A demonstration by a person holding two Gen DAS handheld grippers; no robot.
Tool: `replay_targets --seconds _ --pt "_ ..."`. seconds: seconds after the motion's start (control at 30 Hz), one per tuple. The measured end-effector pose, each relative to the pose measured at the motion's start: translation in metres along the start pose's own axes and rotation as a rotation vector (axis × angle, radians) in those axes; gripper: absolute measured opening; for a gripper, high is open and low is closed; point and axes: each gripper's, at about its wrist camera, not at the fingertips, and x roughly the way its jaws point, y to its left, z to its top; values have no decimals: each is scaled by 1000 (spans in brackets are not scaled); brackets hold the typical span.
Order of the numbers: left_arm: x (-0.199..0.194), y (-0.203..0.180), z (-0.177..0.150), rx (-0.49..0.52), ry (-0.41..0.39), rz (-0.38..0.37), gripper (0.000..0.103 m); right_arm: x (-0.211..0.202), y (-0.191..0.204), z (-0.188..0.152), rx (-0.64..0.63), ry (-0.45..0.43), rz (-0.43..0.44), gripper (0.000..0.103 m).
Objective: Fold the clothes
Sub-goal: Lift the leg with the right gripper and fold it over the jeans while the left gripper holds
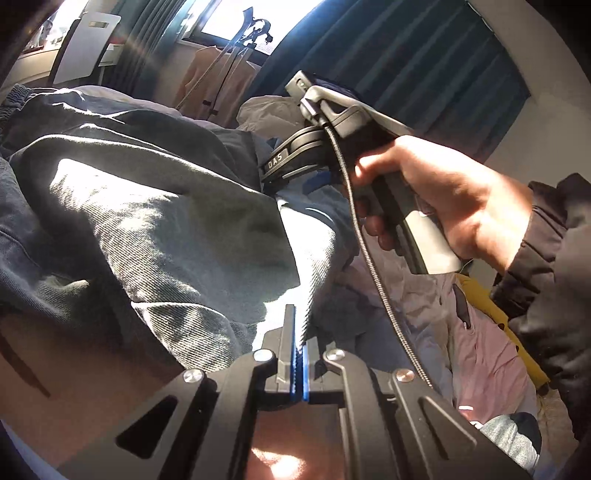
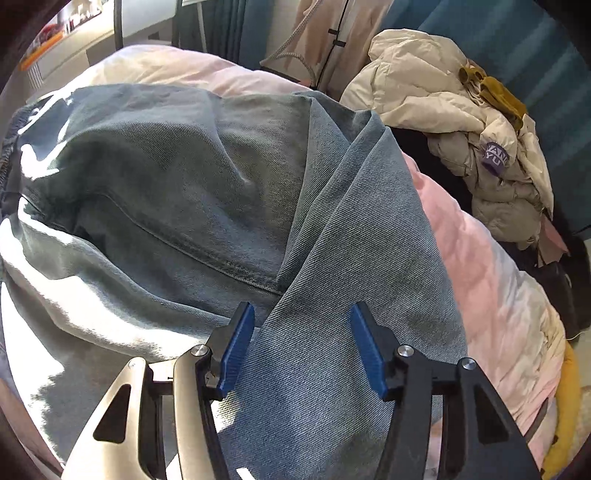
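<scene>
A pair of faded blue jeans (image 2: 207,192) lies spread over a pink bed cover (image 2: 491,280). In the left wrist view the jeans (image 1: 155,229) hang in folds, lit by sun. My left gripper (image 1: 298,332) is shut on a thin edge of the denim, which rises from between its blue pads. My right gripper (image 2: 301,347) is open, its blue pads (image 2: 236,347) on either side of a denim fold lying flat under them. In the left wrist view the right tool (image 1: 332,122) is held in a hand (image 1: 436,192) just beyond the jeans, its fingers hidden by cloth.
A heap of cream padded jackets (image 2: 443,110) with a mustard cloth (image 2: 495,92) sits at the bed's far right. Pink and lilac clothes (image 1: 472,332) lie below the right hand. Dark blue curtains (image 1: 406,55) and a window (image 1: 236,18) stand behind the bed.
</scene>
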Motion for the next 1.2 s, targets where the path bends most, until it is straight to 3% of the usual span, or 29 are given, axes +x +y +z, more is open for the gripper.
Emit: replay_targets --seconds 0.1,0.17,0.23,0.33,0.53,0.67,0.83,1.03,1.1,1.2 --pt "-1 0 1 2 -2 -6 1 4 4 -1 -53 18 -76 49" --pt "-2 0 2 4 -12 -14 1 2 -1 -3 -50 22 -68 23" --pt "-4 -2 4 14 -26 -21 1 -6 -8 -9 -38 17 -53 11" --pt "-10 -5 5 26 -43 -33 1 -28 -20 -19 -39 -35 -67 7" --pt "-15 -18 0 89 -57 -23 1 -78 -68 -55 80 -180 -1 5" --pt "-8 -19 -4 117 -38 2 1 -83 -105 -91 174 -208 75 5" --pt "5 -26 -12 175 9 60 1 -62 -139 -150 313 -192 180 4" --pt "16 -25 -16 190 64 104 1 -8 -136 -211 375 -96 272 4" --pt "18 -26 -16 192 74 116 1 5 -127 -221 359 -62 281 4" --pt "22 -24 -14 166 81 125 1 -5 -124 -219 326 -91 257 6"
